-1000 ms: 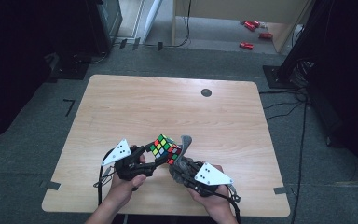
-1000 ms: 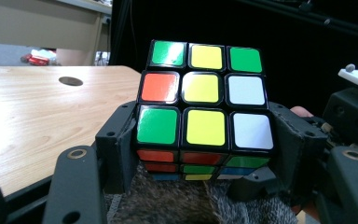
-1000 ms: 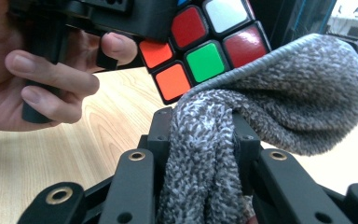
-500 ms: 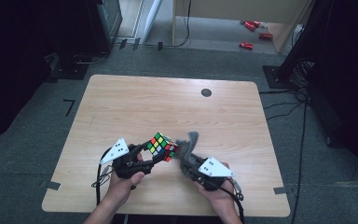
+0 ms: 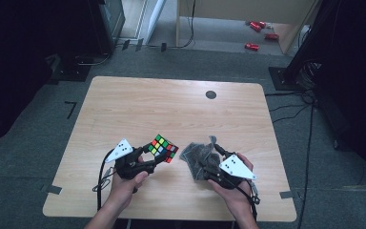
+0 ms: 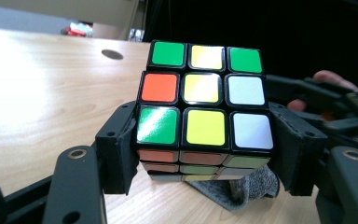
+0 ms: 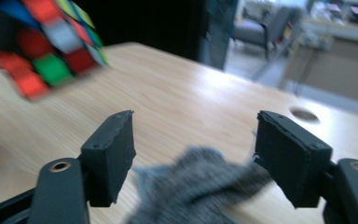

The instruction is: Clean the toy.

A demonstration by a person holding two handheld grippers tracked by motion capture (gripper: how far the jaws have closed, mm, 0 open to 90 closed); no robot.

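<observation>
1. Since the earlier high view, right gripper (image 5: 208,161) has pulled away from the multicoloured plastic puzzle cube (image 5: 161,147); the crumpled grey cloth (image 5: 196,156) went with it and now lies on the light wooden table (image 5: 171,105), apart from the cube. Right jaws have just been opening. Left gripper (image 5: 158,153) barely shifted.

2. High view: cube sits clamped at the tip of the left gripper, near the front edge of the table, left of centre. Cloth is bunched right in front of the right gripper, to the cube's right. Small dark round hole (image 5: 211,94) far back on the table, well apart.

3. Left gripper view: cube (image 6: 204,105) is squeezed between both black jaws, pads pressing its lower side faces, top face showing green, yellow, white and orange stickers. A corner of the grey cloth (image 6: 235,186) pokes out on the table below the cube.

4. Right gripper view: jaws stand parted, pads not pressing anything; cloth (image 7: 200,189) lies slack on the table between and below them. Cube (image 7: 46,44) blurred, upper left.

5. Progress, judged: looks like wiping the cube with the cloth; the cloth is now released. Whether more faces need wiping, can't tell; cube not yet set down.
</observation>
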